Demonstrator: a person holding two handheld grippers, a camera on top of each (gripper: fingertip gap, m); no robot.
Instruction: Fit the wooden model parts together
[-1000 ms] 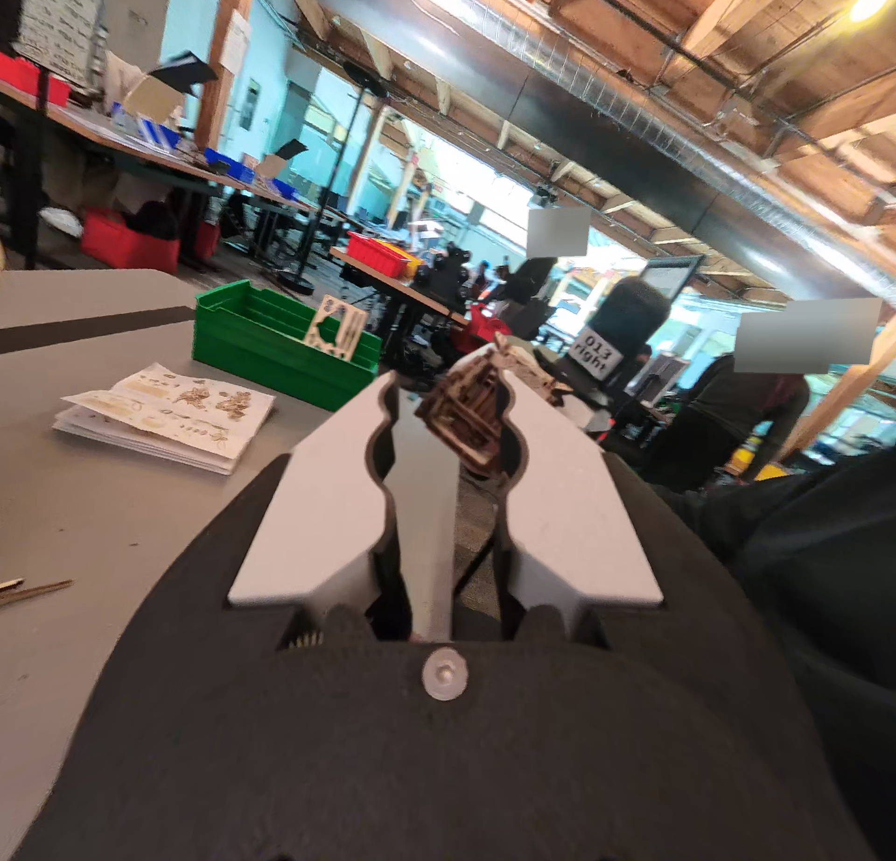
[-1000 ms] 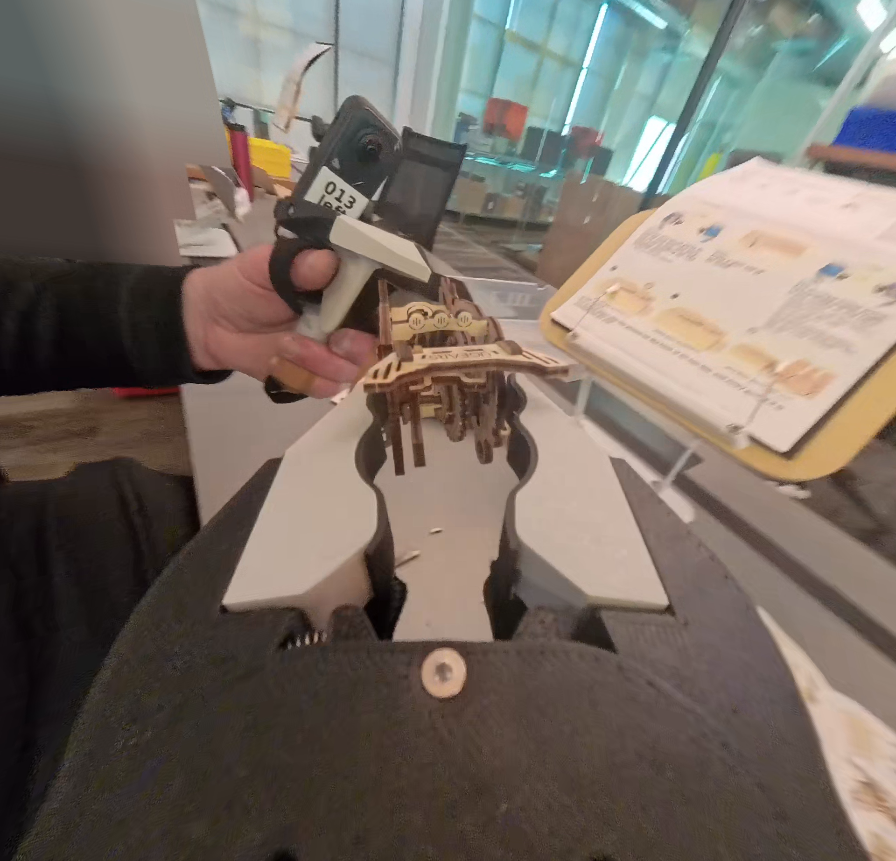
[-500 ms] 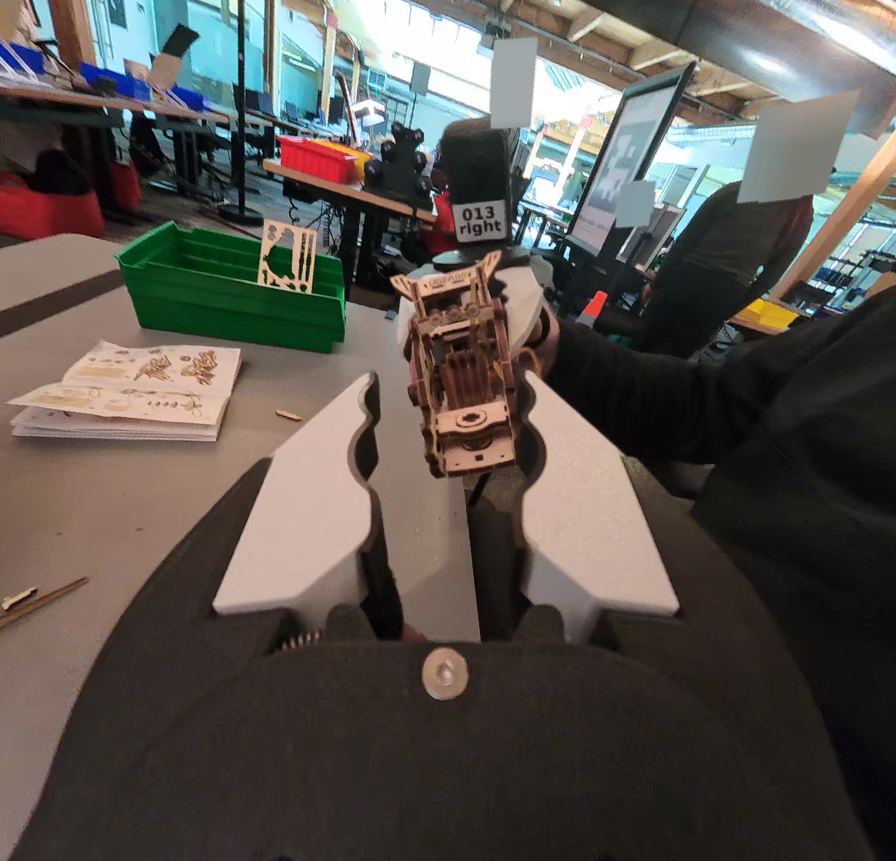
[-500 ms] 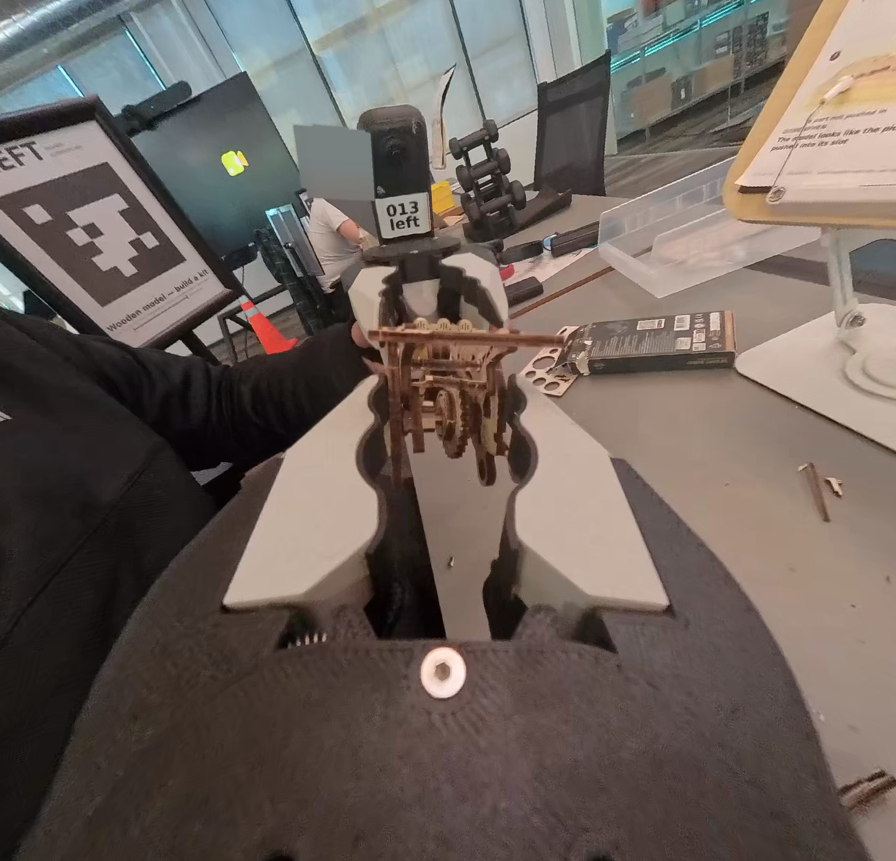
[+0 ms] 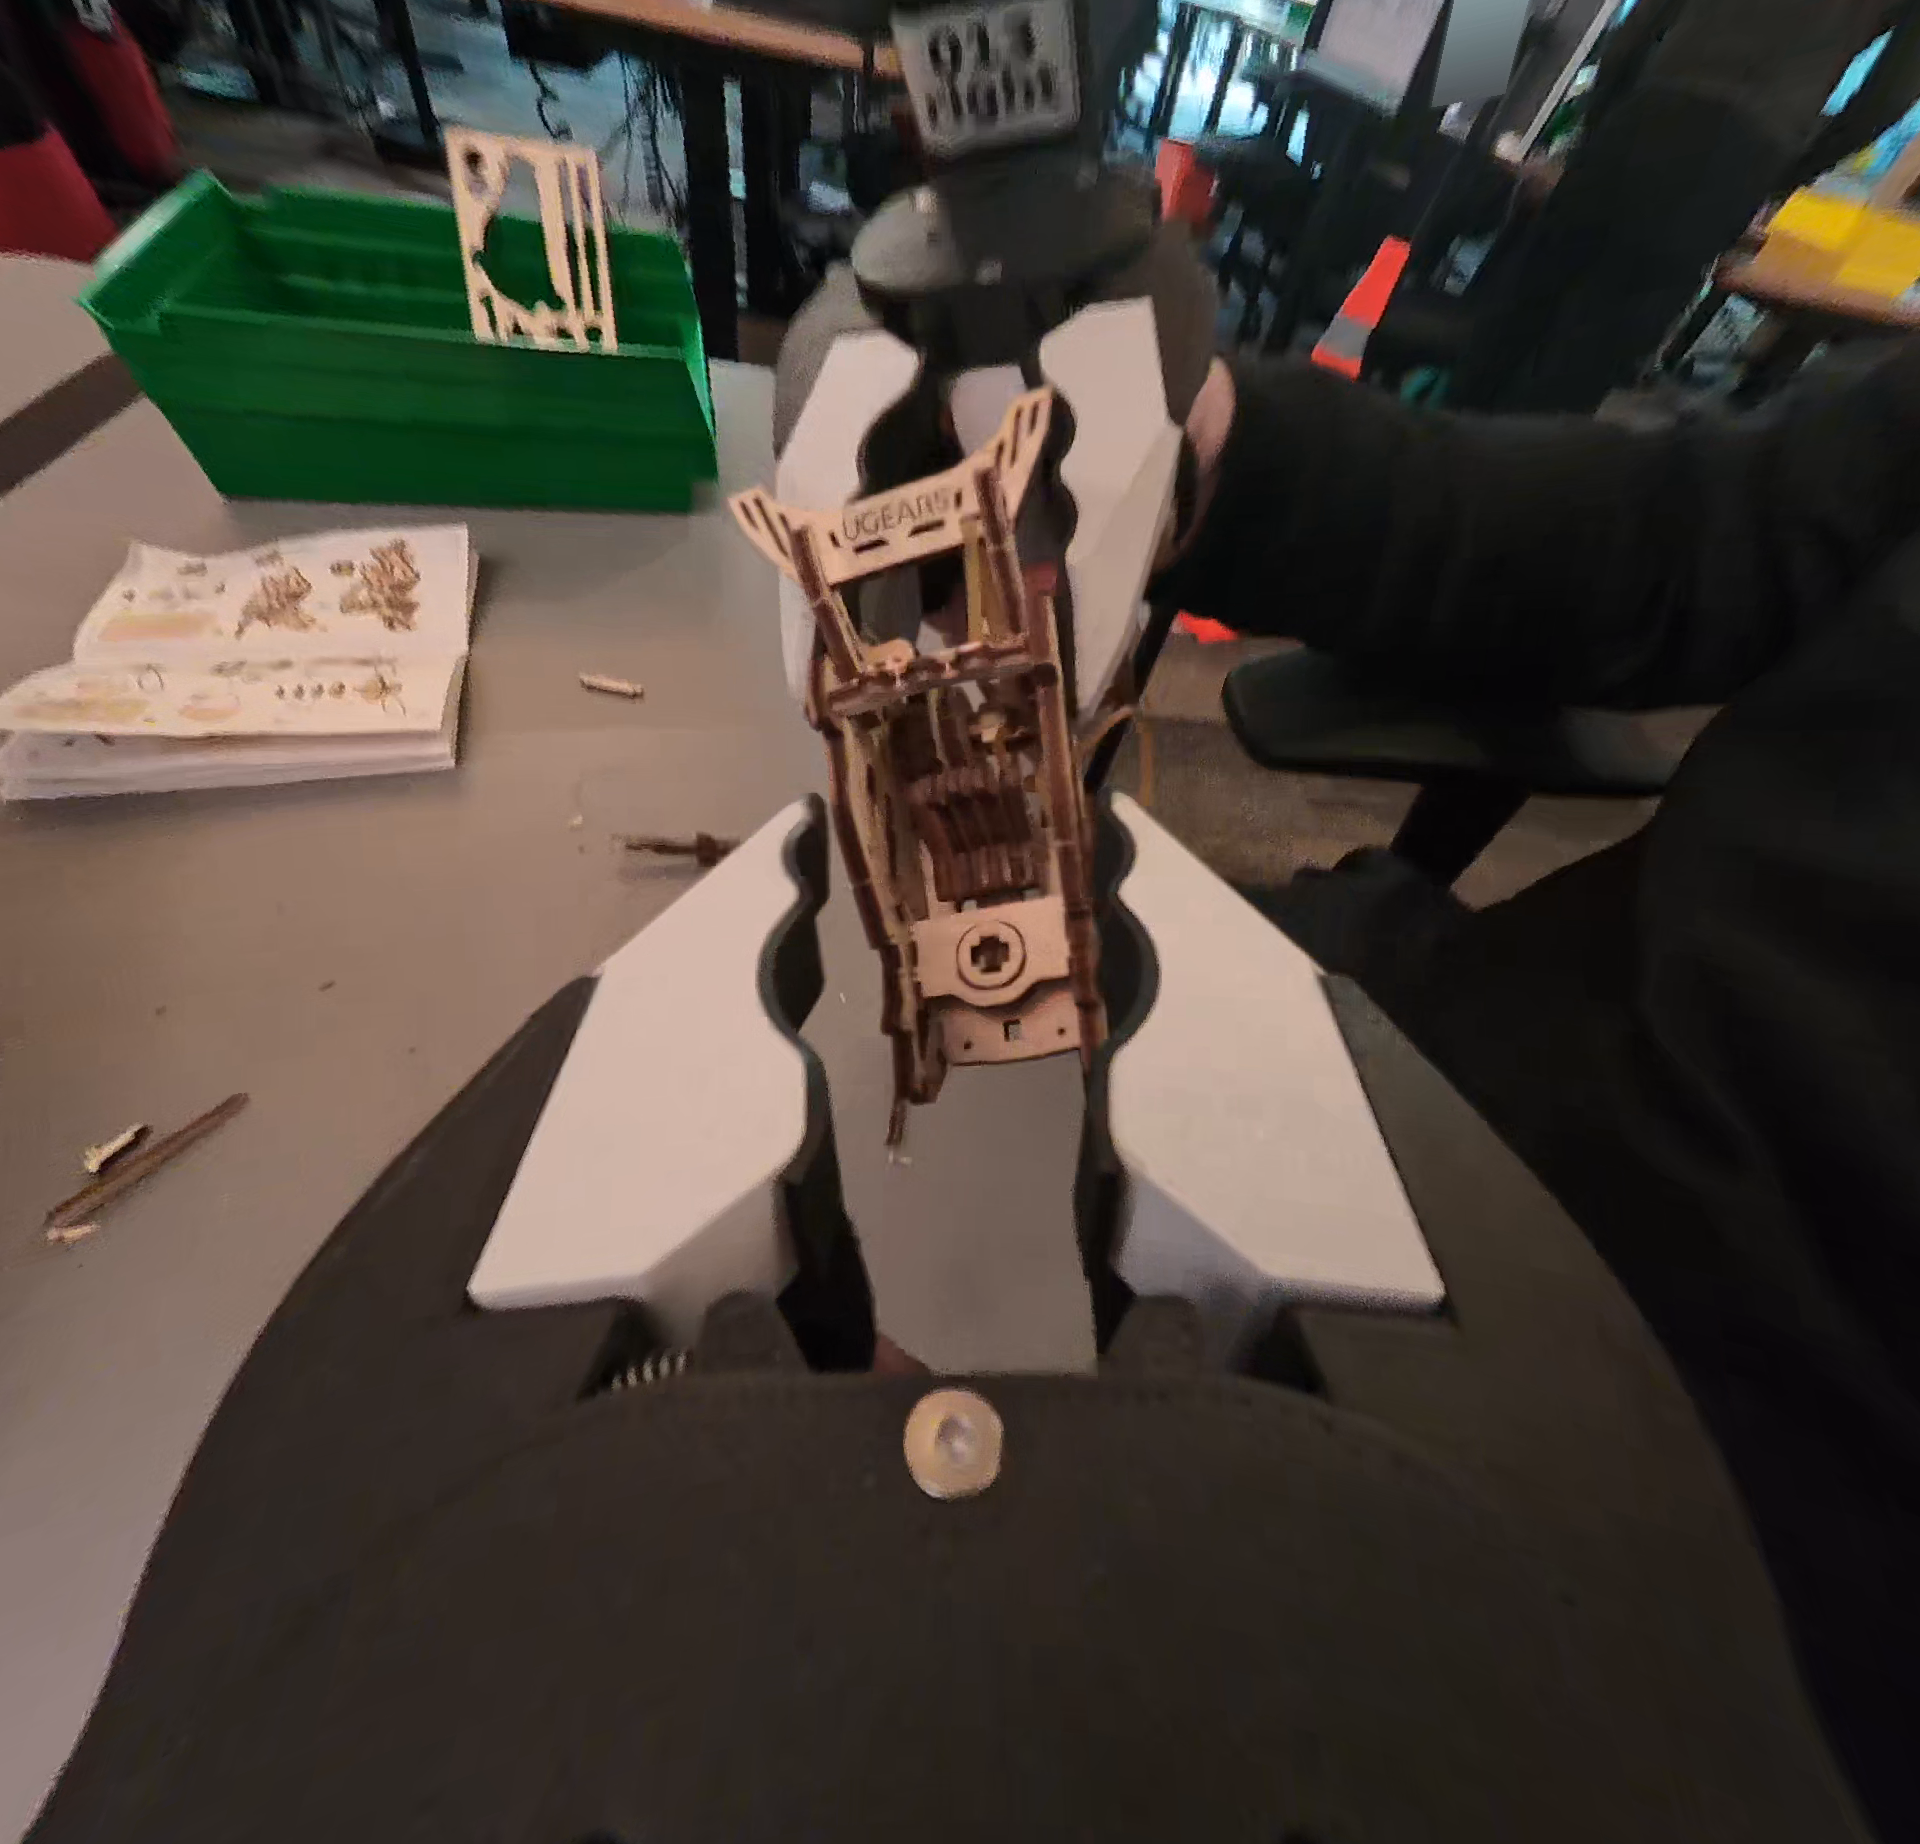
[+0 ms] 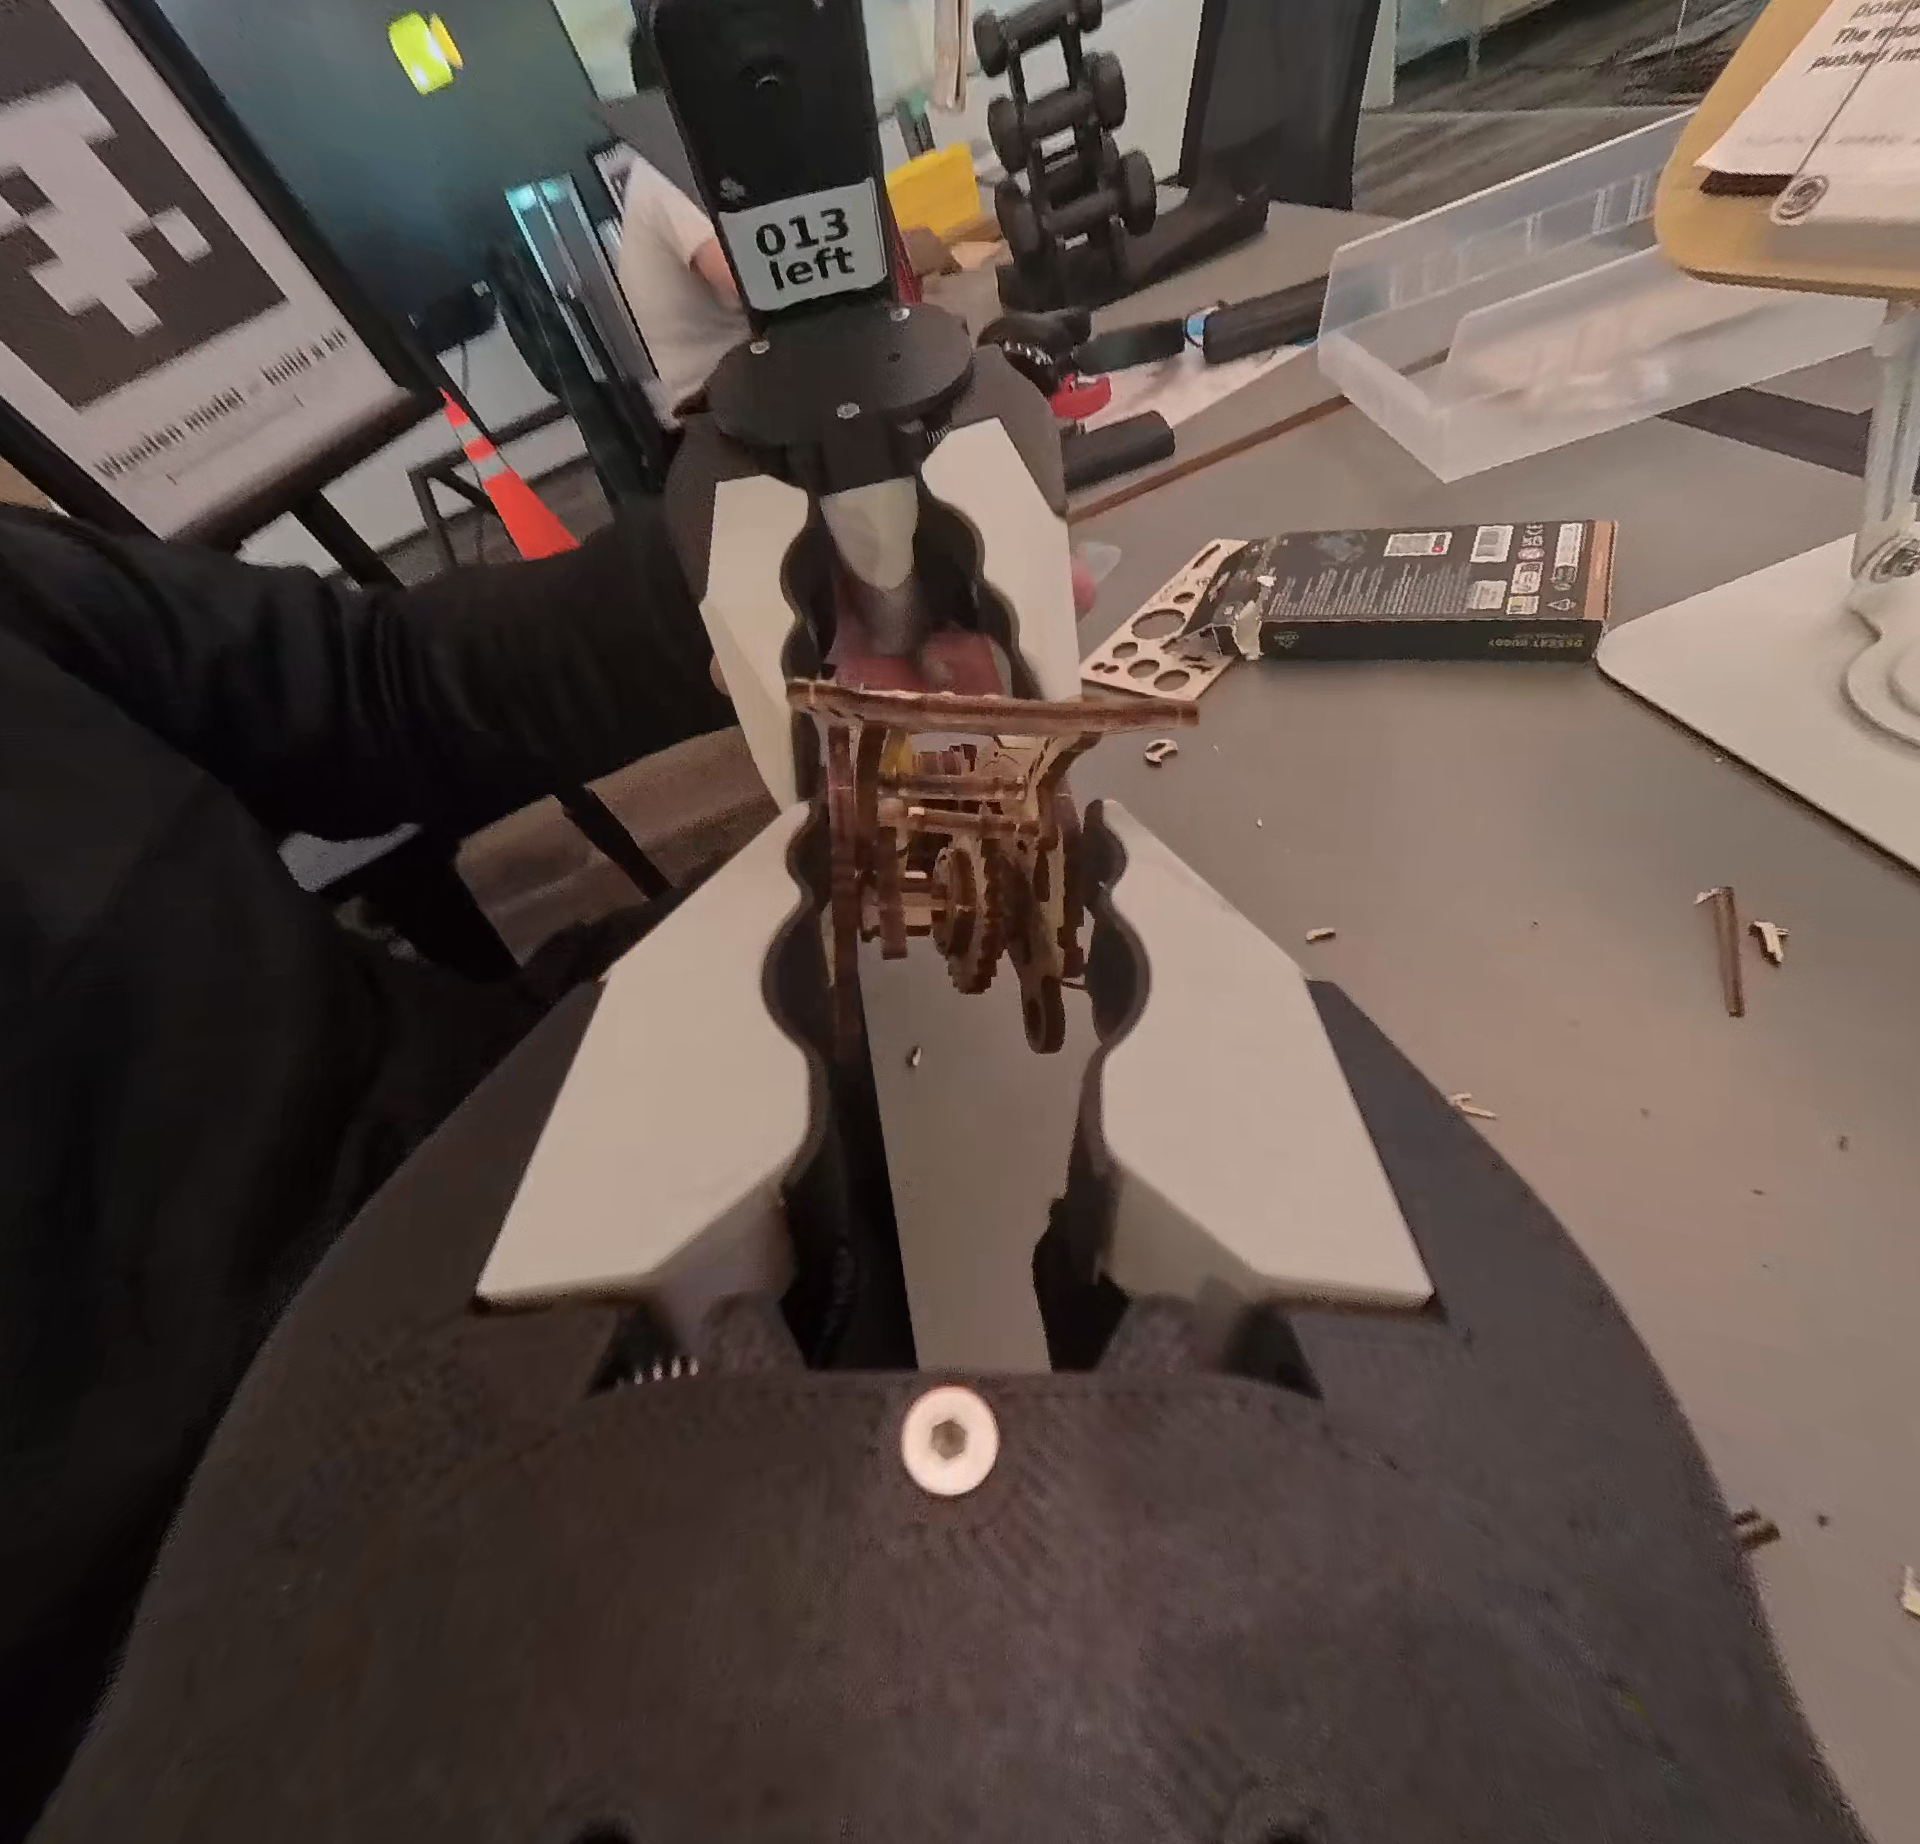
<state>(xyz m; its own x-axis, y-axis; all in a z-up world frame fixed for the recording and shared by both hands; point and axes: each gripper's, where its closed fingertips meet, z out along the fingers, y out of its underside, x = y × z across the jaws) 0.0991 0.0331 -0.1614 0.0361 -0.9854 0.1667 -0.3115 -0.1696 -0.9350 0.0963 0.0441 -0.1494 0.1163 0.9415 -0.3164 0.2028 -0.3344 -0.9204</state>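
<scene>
Risks, judged:
- Green bin (image 5: 395, 381), far left on the bench (image 5: 260, 963): no hazard; a parts sheet (image 5: 535, 241) stands in it.
- Booklet (image 5: 239, 651), loose wood scraps (image 5: 135, 1171): any piece shed by the model could be lost among the offcuts.
- Model (image 5: 961, 807): thin lattice and exposed gears; squeezing from both ends could crack a strut, and twisting one grip against the other could pop a joint.

Position:
- Left gripper (image 5: 961, 838): jaws partly open, the near end of the model between them. Its right side lies against the pad; contact on the left side cannot be told.
- Right gripper (image 6: 956, 849): jaws closed on the gear end of the model, held clear of the bench, between the two facing grippers.
</scene>
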